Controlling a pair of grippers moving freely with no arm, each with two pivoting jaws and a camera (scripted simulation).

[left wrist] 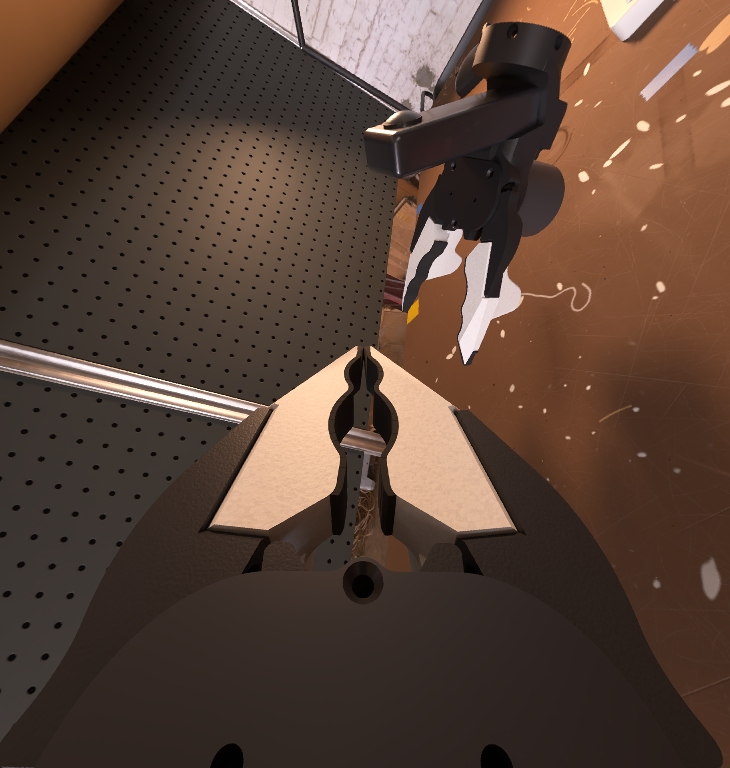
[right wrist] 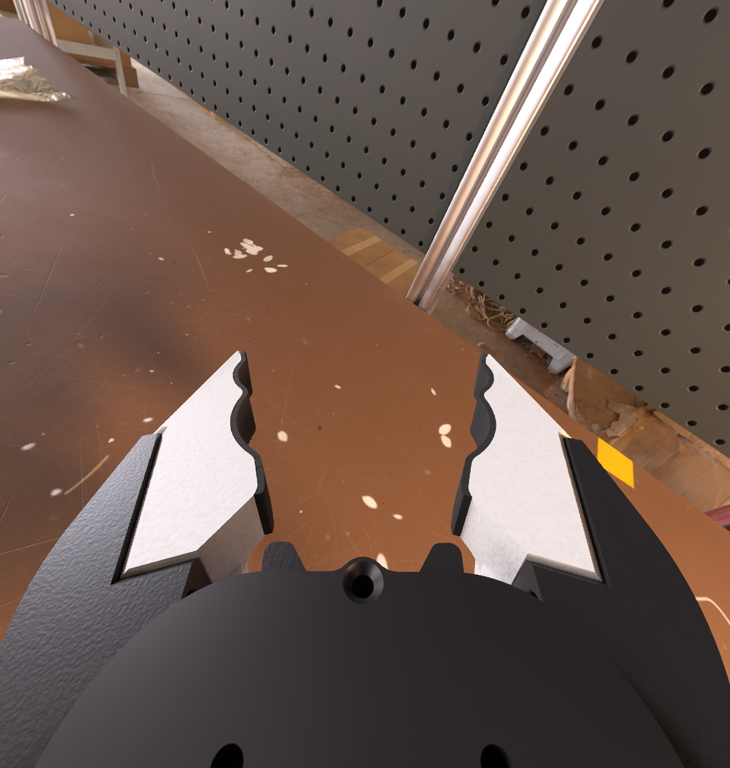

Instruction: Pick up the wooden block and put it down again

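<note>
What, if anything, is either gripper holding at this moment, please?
Nothing: the left gripper is shut on nothing, the right gripper open above the brown table.

Left hand-held gripper (left wrist: 363,349) closed empty; right hand-held gripper (right wrist: 361,355) spread wide.

Scratched matt brown tabletop (right wrist: 188,291), matt perforated pegboard (right wrist: 604,208), glossy metal rail (right wrist: 492,166).

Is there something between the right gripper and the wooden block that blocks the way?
This cannot be judged: the block shows in neither view. The right gripper is open over the bare brown table, nothing between its fingers. The left gripper is shut, empty, pointing at the pegboard.
</note>
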